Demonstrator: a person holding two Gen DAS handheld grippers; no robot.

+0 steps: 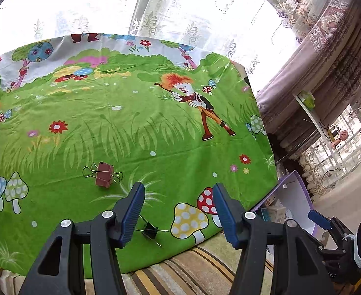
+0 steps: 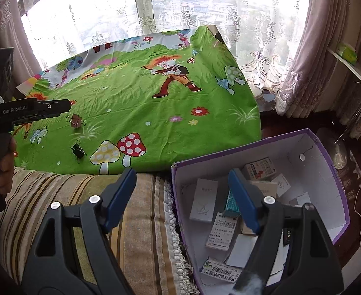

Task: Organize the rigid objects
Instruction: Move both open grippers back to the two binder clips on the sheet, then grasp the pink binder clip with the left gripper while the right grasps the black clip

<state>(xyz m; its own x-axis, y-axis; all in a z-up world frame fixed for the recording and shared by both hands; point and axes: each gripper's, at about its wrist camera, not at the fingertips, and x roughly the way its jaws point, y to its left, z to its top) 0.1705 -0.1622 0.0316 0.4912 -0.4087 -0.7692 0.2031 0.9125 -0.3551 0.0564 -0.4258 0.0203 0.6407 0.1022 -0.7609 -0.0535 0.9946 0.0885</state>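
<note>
Left wrist view: the left gripper (image 1: 179,215) has its fingers (image 1: 131,215) parted with nothing between them. Just beside the left finger, at its lower inner edge, lies a black binder clip (image 1: 149,231) on the green cartoon-print cloth (image 1: 136,127) covering the surface. Farther ahead and to the left of the same finger, a brown binder clip (image 1: 104,174) rests on the cloth, apart from the black one. To the right of the right finger, past the cloth edge, part of the purple box (image 1: 294,191) is visible.

Right wrist view: the right gripper (image 2: 180,199) has its fingers (image 2: 243,201) spread wide and released, grasping nothing. The right finger stands over the open purple box (image 2: 327,169), which contains several small cartons (image 2: 203,200). The left finger is over a striped cushion (image 2: 136,216). Ahead and to the left of the fingers, both clips lie on the cloth, well apart from the box.
</note>
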